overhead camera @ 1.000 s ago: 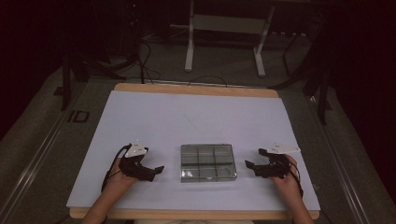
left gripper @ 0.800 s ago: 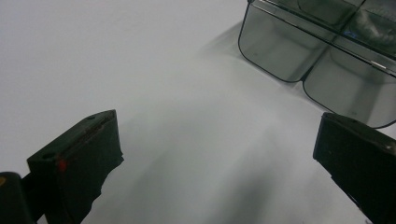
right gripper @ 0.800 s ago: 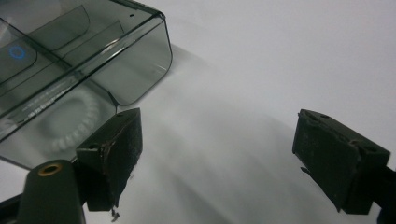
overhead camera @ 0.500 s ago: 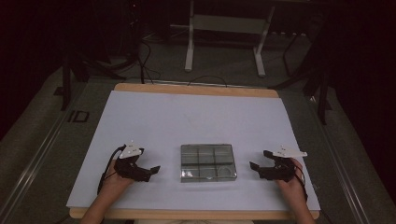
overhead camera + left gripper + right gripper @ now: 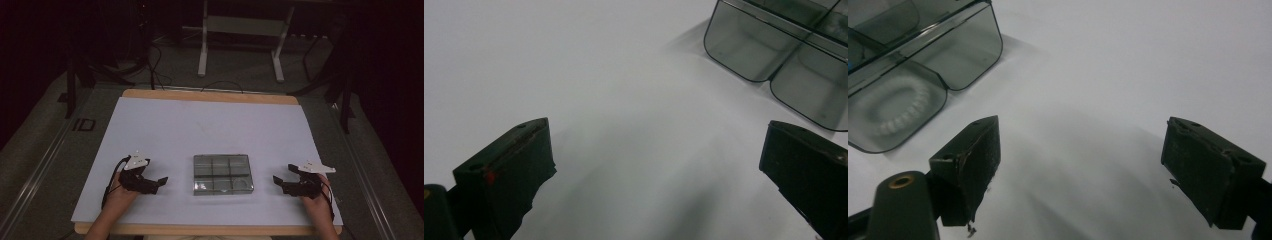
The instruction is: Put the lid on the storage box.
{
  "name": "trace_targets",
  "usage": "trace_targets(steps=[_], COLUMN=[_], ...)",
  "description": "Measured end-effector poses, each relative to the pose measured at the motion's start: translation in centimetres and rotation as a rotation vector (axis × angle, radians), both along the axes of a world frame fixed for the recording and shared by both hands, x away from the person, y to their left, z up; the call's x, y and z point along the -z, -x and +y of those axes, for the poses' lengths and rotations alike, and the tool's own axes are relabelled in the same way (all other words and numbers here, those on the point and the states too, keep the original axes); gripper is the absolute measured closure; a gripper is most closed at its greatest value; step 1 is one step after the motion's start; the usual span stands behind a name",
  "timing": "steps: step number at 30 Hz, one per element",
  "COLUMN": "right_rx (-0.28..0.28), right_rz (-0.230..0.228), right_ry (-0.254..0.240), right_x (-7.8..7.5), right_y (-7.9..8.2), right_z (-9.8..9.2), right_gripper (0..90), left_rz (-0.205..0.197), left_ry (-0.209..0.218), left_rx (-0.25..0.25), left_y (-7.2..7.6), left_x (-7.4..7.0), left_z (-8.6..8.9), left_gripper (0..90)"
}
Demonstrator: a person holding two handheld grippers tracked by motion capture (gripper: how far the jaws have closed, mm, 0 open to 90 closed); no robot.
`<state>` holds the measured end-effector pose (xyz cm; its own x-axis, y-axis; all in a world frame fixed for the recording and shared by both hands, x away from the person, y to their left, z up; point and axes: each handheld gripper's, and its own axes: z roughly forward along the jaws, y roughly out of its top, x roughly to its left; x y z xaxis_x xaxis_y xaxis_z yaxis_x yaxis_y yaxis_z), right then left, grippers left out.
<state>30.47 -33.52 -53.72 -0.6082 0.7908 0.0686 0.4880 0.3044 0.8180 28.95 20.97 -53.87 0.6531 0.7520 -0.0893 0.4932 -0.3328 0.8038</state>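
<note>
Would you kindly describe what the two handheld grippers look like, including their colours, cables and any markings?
Both are black two-jaw tools. The left gripper and right gripper each carry a pale grey three-cornered plate on top, and thin dark cables loop back by the wrists. The left gripper's blocky jaw pads show a small red mark; beside the right gripper's pads sits a brass-coloured ring. No sleeves are visible.
</note>
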Motion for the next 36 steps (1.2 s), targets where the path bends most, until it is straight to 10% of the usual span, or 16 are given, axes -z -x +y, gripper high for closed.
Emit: trace_targets(steps=[36], right_rx=[0.332], right_rz=[-0.049], right_ry=[0.0], right_x=[0.1], right_y=[0.6], right_z=[-1.2], right_gripper=[12.5], left_rz=[-0.076], left_ry=[-0.001], left_rx=[-0.15], left_y=[0.7], left_x=[0.4], left_z=[1.4], left_gripper=[1.2])
